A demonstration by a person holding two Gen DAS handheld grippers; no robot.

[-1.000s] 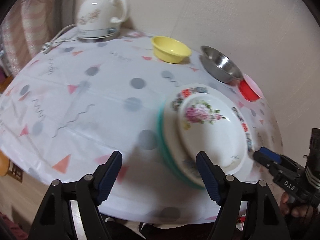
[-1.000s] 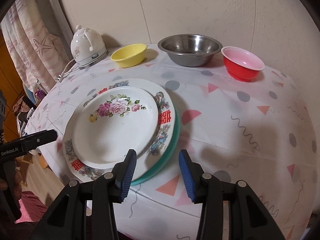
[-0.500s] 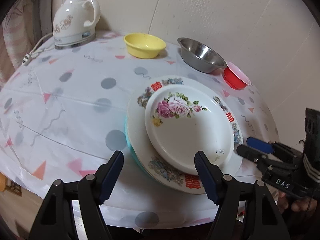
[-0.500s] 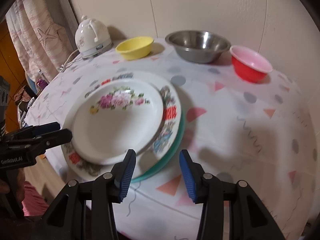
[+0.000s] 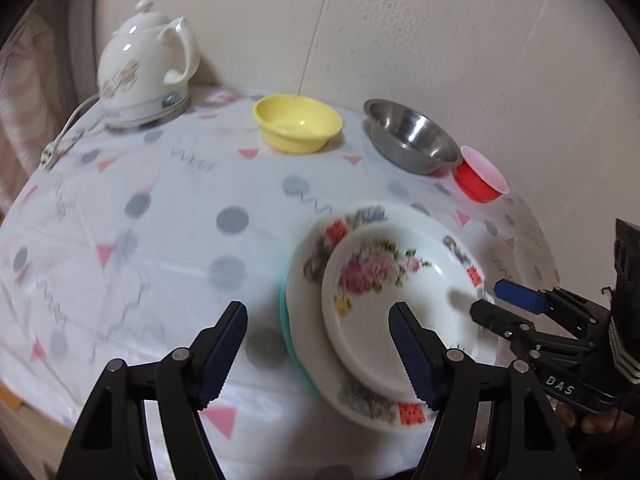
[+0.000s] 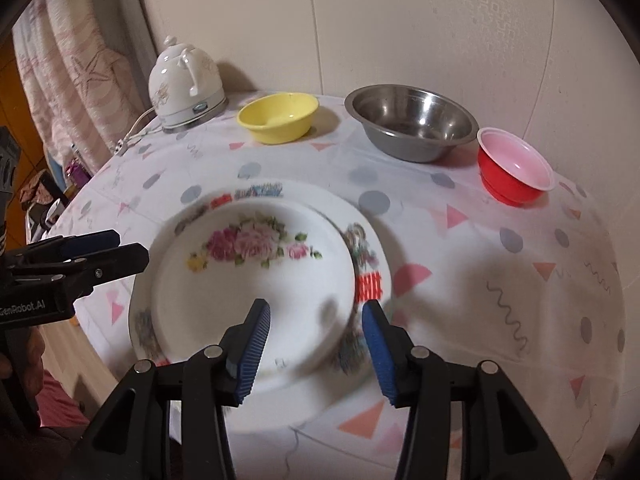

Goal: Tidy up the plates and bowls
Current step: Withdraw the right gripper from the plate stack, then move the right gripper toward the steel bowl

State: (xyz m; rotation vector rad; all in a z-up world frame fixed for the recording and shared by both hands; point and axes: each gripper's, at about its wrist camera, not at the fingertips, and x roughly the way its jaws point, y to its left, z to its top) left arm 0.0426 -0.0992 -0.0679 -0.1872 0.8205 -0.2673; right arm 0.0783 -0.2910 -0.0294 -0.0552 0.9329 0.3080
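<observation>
On the near edge of the round desk (image 6: 460, 240), under its patterned cloth, sits my stack: a rose-printed plate (image 6: 248, 280) on a wider plate with red characters (image 6: 368, 284), and a teal plate (image 5: 286, 320) showing only as a sliver beneath. Along the wall wait the yellow bowl (image 6: 278, 116), the steel bowl (image 6: 412, 120) and the red bowl (image 6: 516, 164), each standing alone, well apart from the stack; a white kettle (image 6: 184, 84) stands at the far left.

I hold the right hand-held gripper (image 6: 316, 344) over the stack's near rim; its jaws have just been opening and now stand moderately apart, a rim between them in the picture but no pad pressing on it, so it has hold of nothing. The left hand-held gripper (image 5: 320, 352) hovers wide open and empty above the stack's left side, one pad over the rose plate.

Compared with a second ago, both views have shifted sideways and blurred, and the stack lies exactly as it did, unlifted. I read that as the plates being done: they are nested largest to smallest. The bowls remain unsorted, and my guess is that the widening right jaws are freeing themselves to go for the red bowl, nearest that side, though the frames cannot confirm it
</observation>
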